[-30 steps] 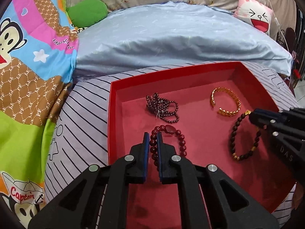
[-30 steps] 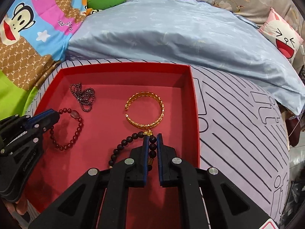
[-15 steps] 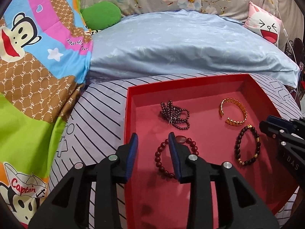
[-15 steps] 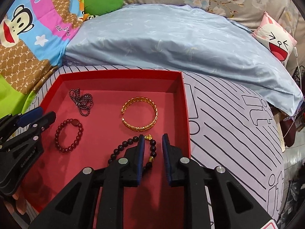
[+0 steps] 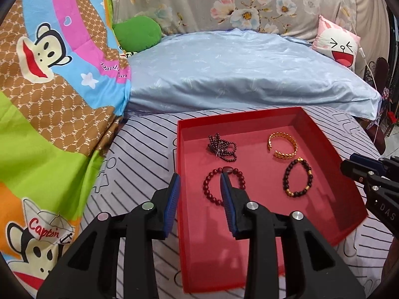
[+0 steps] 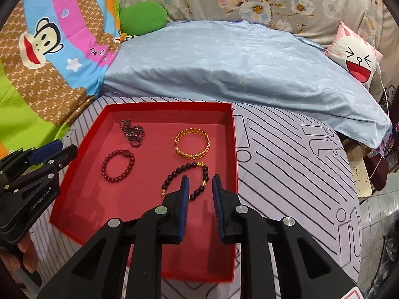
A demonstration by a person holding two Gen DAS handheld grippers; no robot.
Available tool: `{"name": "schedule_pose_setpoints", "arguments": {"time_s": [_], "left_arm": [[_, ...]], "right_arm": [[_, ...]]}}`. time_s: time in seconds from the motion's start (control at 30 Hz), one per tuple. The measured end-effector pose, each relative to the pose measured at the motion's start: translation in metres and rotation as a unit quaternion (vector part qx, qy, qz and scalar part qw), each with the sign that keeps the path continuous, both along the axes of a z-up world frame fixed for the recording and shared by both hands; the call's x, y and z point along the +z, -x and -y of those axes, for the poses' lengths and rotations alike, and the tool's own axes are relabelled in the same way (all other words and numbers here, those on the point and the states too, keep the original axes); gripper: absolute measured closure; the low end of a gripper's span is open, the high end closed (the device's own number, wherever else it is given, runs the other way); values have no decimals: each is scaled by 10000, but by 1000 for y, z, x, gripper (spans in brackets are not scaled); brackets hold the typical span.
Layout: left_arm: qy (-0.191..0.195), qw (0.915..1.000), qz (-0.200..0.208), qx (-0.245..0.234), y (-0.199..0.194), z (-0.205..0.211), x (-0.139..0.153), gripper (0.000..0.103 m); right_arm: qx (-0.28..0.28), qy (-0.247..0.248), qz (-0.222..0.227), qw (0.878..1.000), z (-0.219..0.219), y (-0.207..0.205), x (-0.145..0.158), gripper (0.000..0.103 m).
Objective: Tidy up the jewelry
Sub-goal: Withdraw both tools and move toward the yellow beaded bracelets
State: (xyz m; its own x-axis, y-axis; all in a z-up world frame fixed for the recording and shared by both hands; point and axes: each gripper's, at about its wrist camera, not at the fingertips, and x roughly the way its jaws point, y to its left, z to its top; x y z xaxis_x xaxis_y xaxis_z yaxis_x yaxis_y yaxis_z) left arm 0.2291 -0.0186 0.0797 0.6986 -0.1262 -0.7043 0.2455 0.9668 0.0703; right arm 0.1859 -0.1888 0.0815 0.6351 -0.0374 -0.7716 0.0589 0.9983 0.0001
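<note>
Red tray [image 5: 321,134] on the striped bed cover, four pieces inside, well apart: red bead bracelet [image 5: 212,189], dark beaded bracelet [image 5: 296,179], gold bangle [image 5: 283,147], dark bead chain [image 5: 222,147].

Left gripper [image 5: 199,184] — apart, holding nothing, raised above the red bracelet. Right gripper [image 6: 200,186] — apart, holding nothing, above the dark bracelet.

Risk: soft bedding under a light tray; a careless nudge to the rim likely to tip it and slide the pieces together, tangling the chain.

Change from a second ago: both then clamped on their bracelets; now released, lifted and drawn back — bracelets lying flat.
</note>
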Motion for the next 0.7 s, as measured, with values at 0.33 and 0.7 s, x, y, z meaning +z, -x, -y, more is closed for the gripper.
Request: {"name": "schedule_pose_setpoints", "arguments": {"time_s": [0.33,0.7], "left_arm": [[222,9997,24,-114,67,-20,3,69],[120,9995,-301,29,118,-28,-35,69]], "right_arm": [[10,56,78,10000,-11,67,5,83],[-37,-197,-223,9995,-18,133,-28,83]]}}
